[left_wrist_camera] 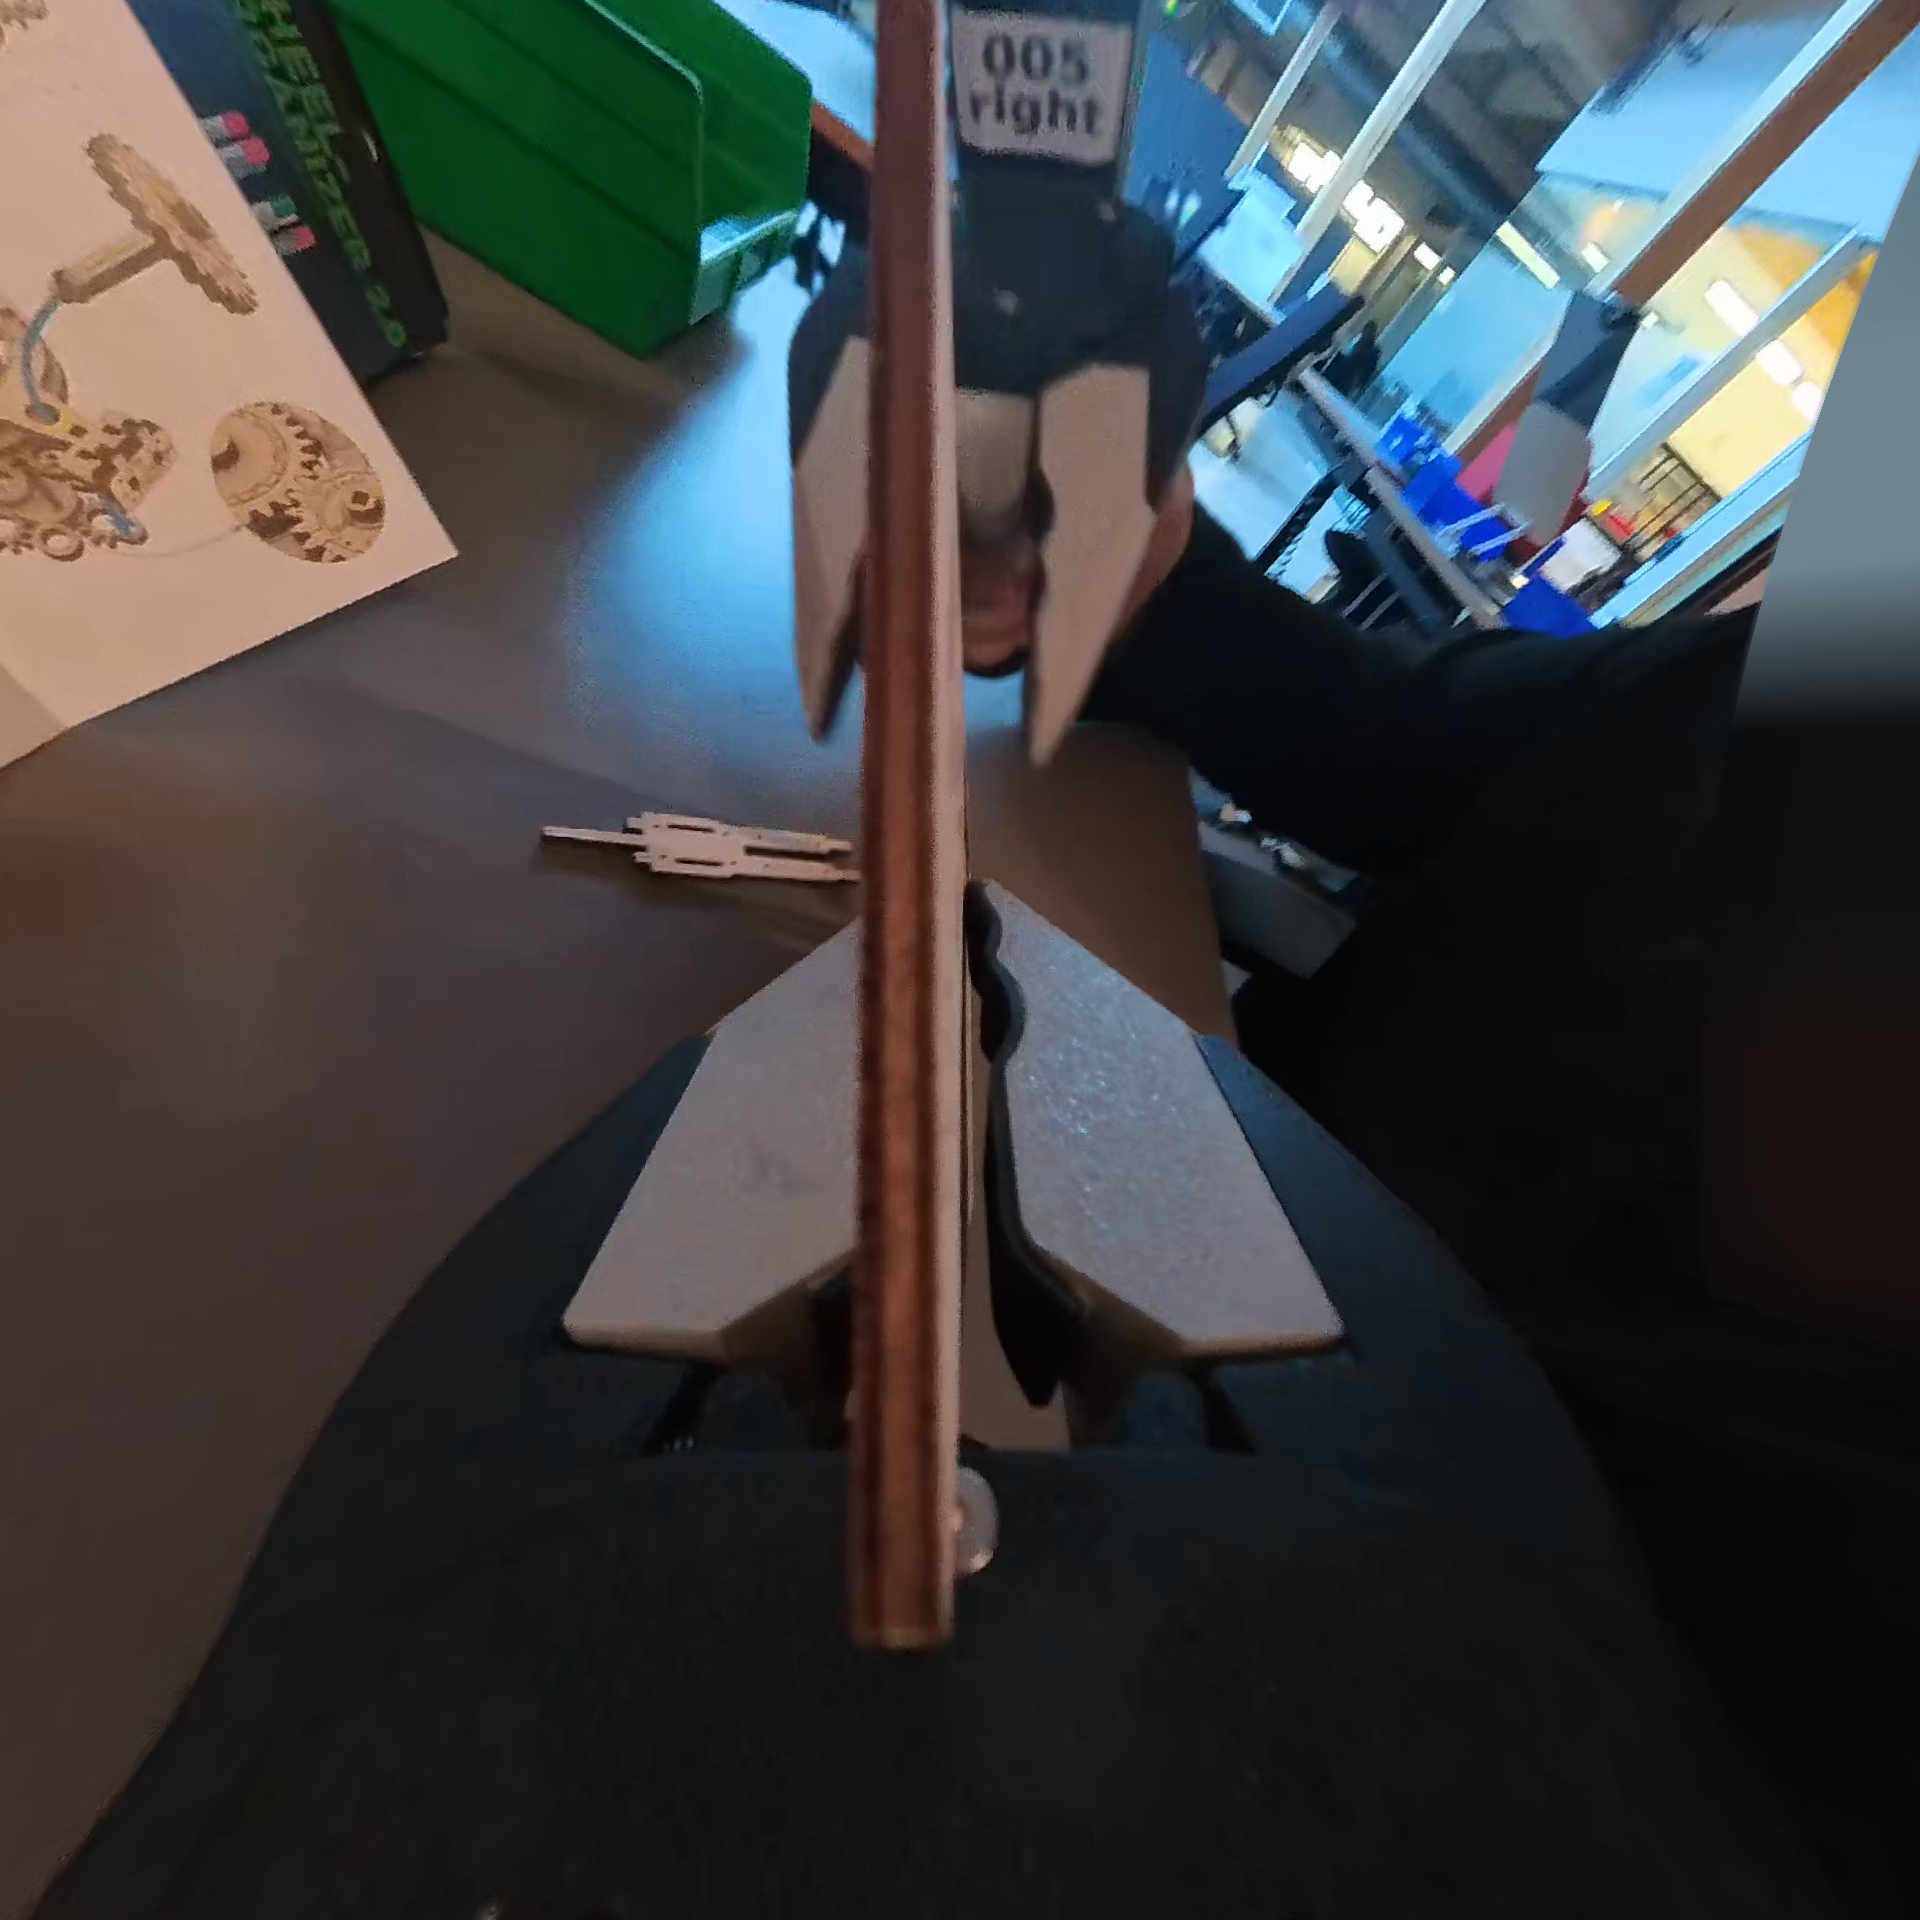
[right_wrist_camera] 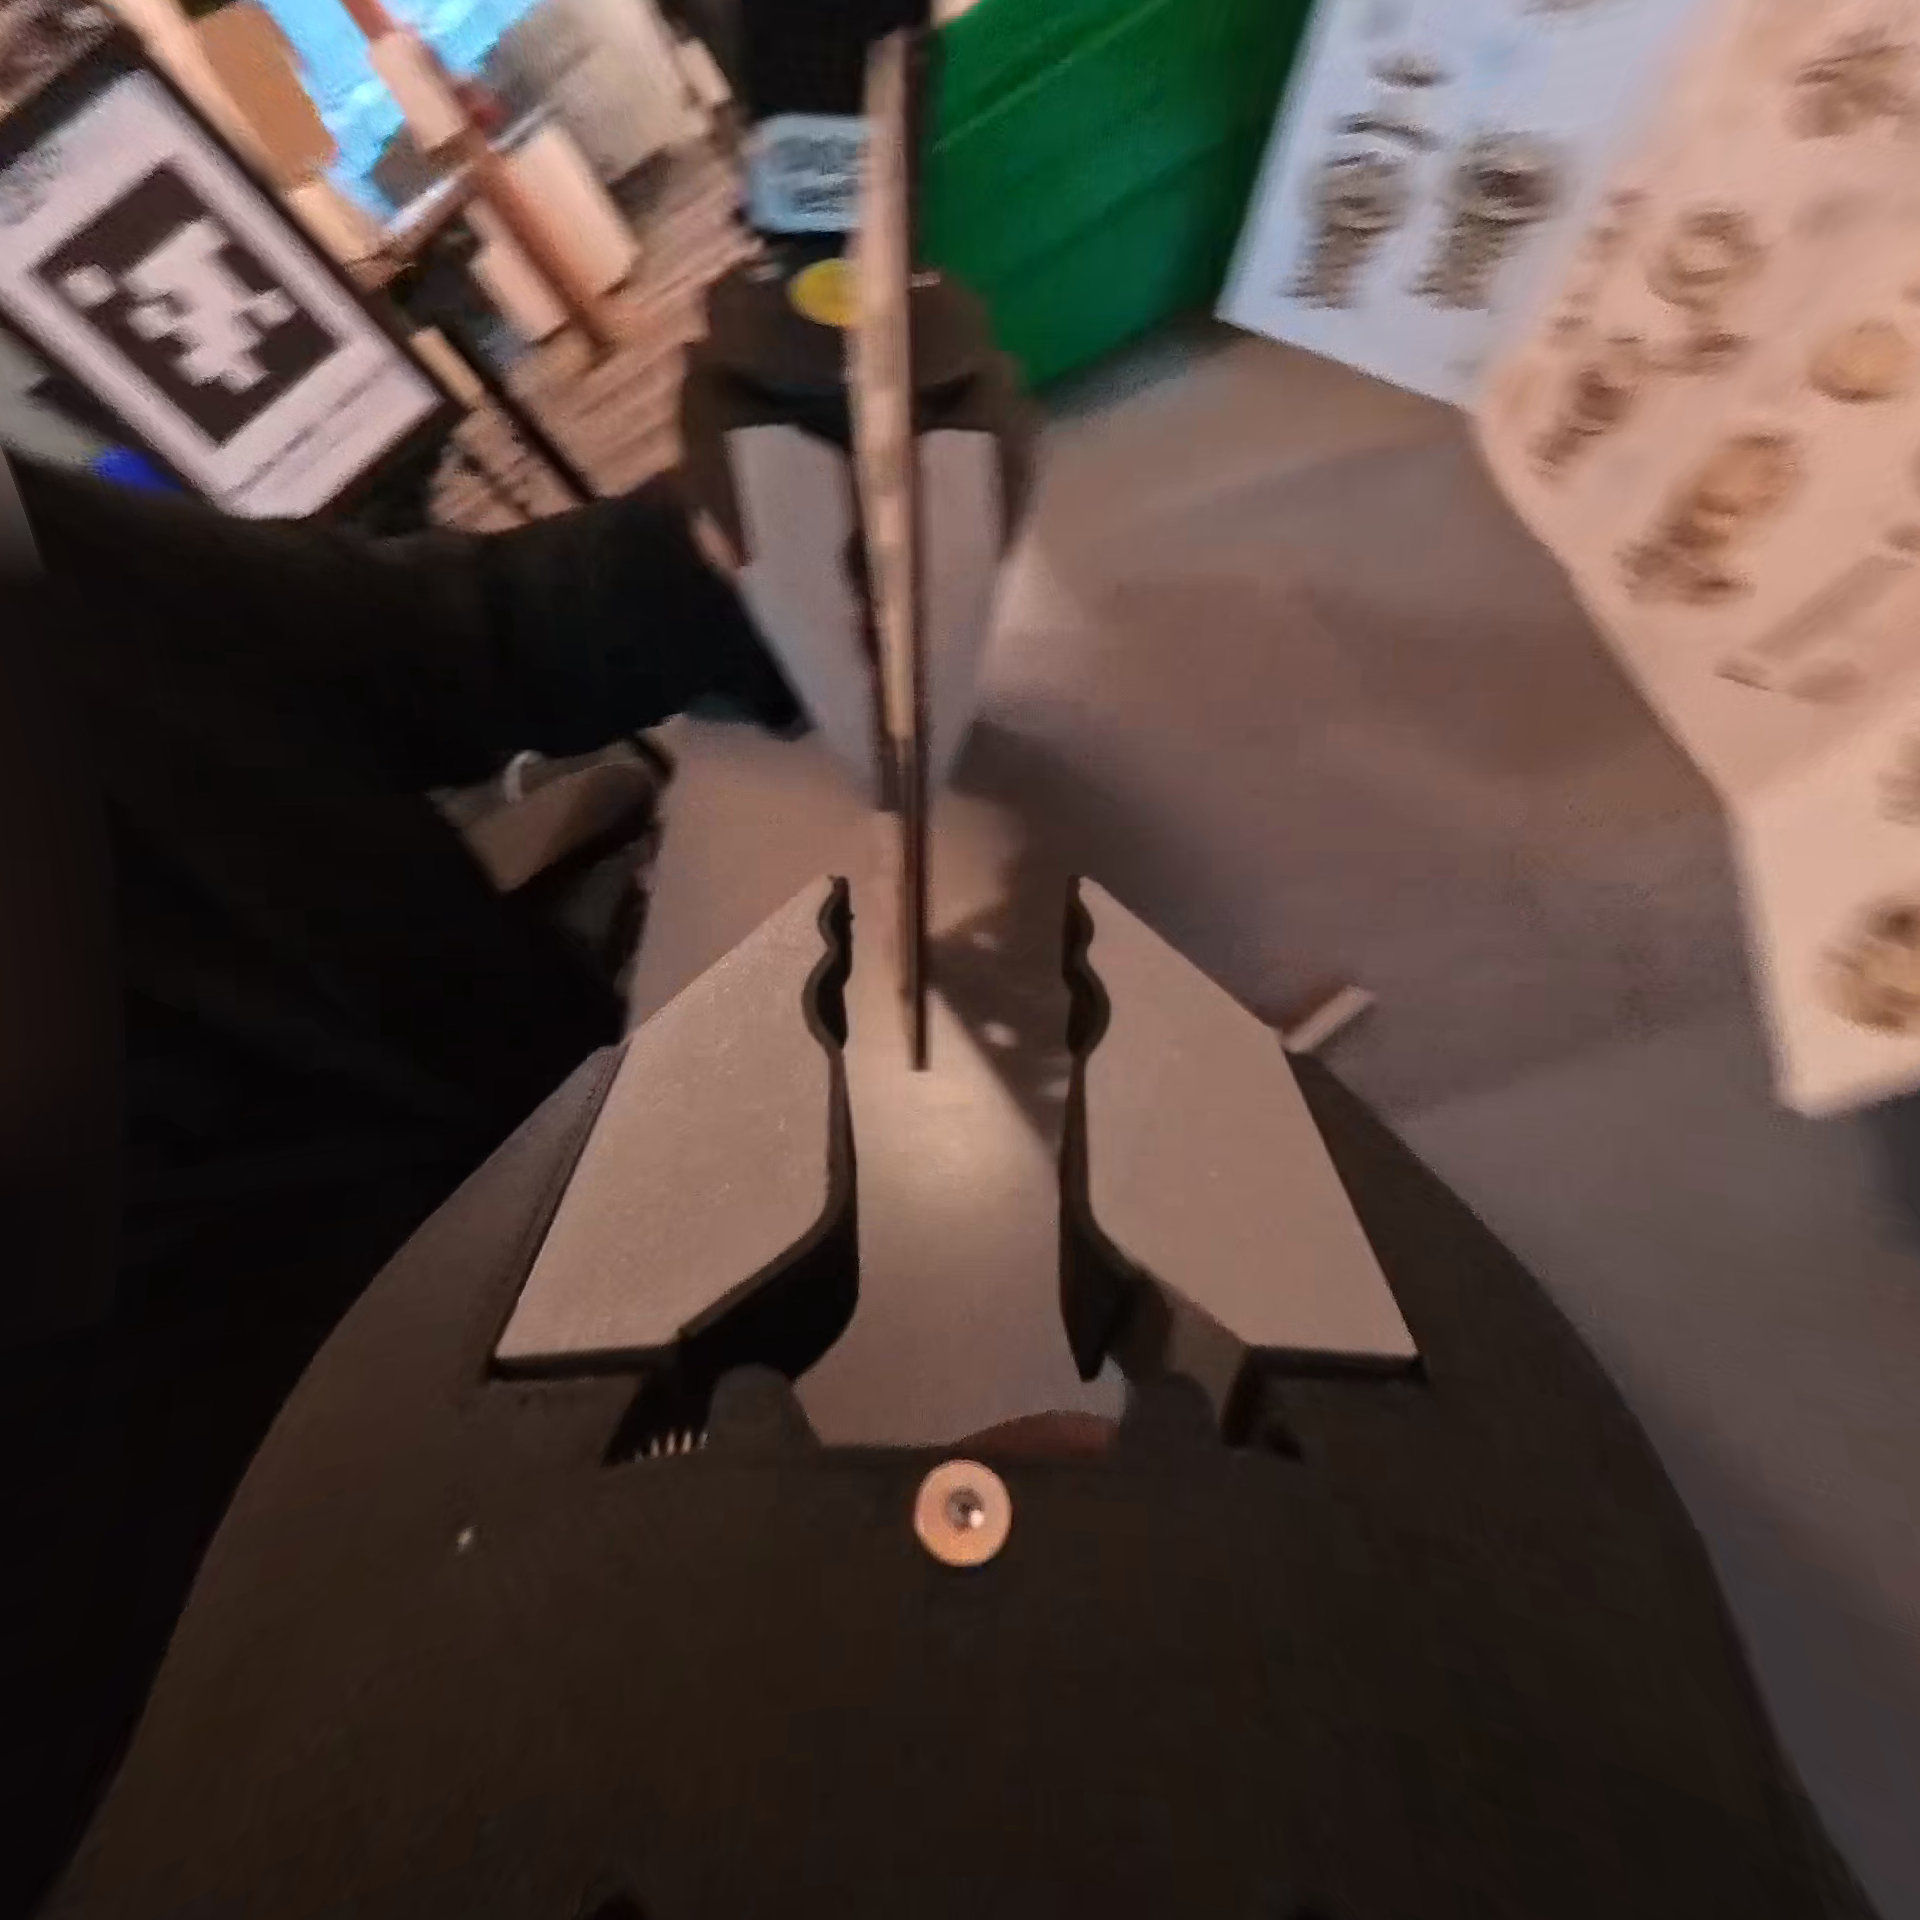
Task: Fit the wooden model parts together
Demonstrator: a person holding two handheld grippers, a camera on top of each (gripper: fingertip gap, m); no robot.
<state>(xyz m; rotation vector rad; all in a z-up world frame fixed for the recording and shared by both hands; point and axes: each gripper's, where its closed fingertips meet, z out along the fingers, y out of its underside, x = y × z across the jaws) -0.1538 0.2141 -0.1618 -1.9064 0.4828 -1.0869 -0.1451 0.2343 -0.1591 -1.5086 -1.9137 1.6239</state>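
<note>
My left gripper point(left_wrist_camera: 923, 904) is shut on a thin wooden sheet point(left_wrist_camera: 902, 520), held upright and seen edge-on. My right gripper point(right_wrist_camera: 958, 883) is open, and the sheet's edge point(right_wrist_camera: 914, 935) stands in the gap between its fingers without touching either one. From the left wrist view the right gripper point(left_wrist_camera: 932, 740) straddles the sheet's far end. From the right wrist view the left gripper point(right_wrist_camera: 899, 758) clamps the sheet farther off. A small flat wooden part point(left_wrist_camera: 696, 847) lies on the dark table point(left_wrist_camera: 364, 935), left of the sheet.
A printed instruction sheet point(left_wrist_camera: 156, 364) lies at the left, and it also shows in the right wrist view point(right_wrist_camera: 1714, 468). A green box point(left_wrist_camera: 582, 156) and a dark box point(left_wrist_camera: 343, 208) stand behind it. A black sleeve point(left_wrist_camera: 1403, 748) reaches in at the right. The grippers are tip to tip, or close to it.
</note>
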